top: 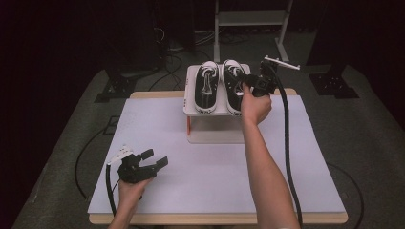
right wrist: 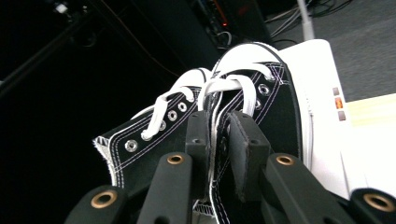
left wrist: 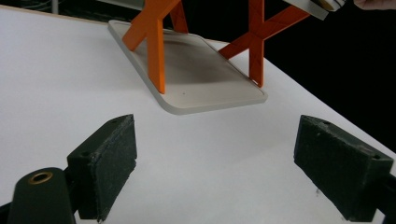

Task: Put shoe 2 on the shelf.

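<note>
- A white sheet [top: 215, 176] covered the table, and dark floor with cables lay around it.
- At the near left of the sheet, the left gripper [top: 154, 159] rested in the person's left hand [top: 128, 190], pointing toward the middle of the table.
- Its jaws stood wide apart with nothing between them; in the left gripper view only bare white sheet showed between the two black pads [left wrist: 107, 163].
- Ahead of that gripper, a small white rack [top: 214, 136] stood at the far middle of the table: a flat base plate [left wrist: 205, 79], orange crossed legs [left wrist: 156, 46], and a raised top shelf [top: 191, 107].
- On the shelf a pair of black sneakers with white laces sat side by side, the left sneaker [top: 207, 86] just beside the right sneaker [top: 232, 83].
- The right hand [top: 255, 107] reached over the rack's right side, holding the right gripper [top: 244, 81] at the right sneaker.
- In the right gripper view its jaws were nearly together, pinching the sneaker's upper edge [right wrist: 215, 140] by the laces.
</note>
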`<state>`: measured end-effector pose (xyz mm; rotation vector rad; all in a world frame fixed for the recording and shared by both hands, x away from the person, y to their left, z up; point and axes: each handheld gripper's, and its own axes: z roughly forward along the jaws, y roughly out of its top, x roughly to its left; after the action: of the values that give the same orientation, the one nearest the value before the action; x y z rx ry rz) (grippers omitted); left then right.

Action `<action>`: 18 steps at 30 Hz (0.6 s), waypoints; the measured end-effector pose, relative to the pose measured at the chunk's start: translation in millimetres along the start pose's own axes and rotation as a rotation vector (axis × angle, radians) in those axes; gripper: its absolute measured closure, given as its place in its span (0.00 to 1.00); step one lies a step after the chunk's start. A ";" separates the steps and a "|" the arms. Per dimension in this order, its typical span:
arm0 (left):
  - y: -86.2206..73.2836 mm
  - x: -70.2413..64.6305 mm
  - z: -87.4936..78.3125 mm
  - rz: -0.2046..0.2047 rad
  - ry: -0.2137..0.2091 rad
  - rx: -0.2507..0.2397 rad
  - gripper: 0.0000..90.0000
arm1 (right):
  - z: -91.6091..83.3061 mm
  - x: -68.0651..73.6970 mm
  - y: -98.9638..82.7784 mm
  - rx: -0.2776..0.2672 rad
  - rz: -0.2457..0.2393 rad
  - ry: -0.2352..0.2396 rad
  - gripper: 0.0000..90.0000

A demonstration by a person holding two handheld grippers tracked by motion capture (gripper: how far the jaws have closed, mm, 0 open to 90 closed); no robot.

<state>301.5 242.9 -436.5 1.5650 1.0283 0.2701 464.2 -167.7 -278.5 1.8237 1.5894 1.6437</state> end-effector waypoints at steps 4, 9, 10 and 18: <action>2.4 -3.1 2.4 0.009 -0.004 0.001 0.14 | -3.3 -0.5 0.8 0.007 -0.005 0.030 0.84; 5.5 -7.2 5.5 0.022 -0.011 0.009 0.14 | -9.4 -0.8 2.6 0.014 -0.037 0.055 0.81; 6.3 -8.1 6.1 0.023 -0.012 0.008 0.14 | -10.5 -1.5 2.8 0.017 -0.037 0.065 0.80; 17.0 -15.9 12.7 0.040 -0.031 0.008 0.14 | -17.2 -8.9 -0.1 0.048 -0.035 0.147 0.75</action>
<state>308.5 223.9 -419.3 1.5942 0.9757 0.2686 452.0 -182.7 -277.6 1.7224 1.7240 1.7752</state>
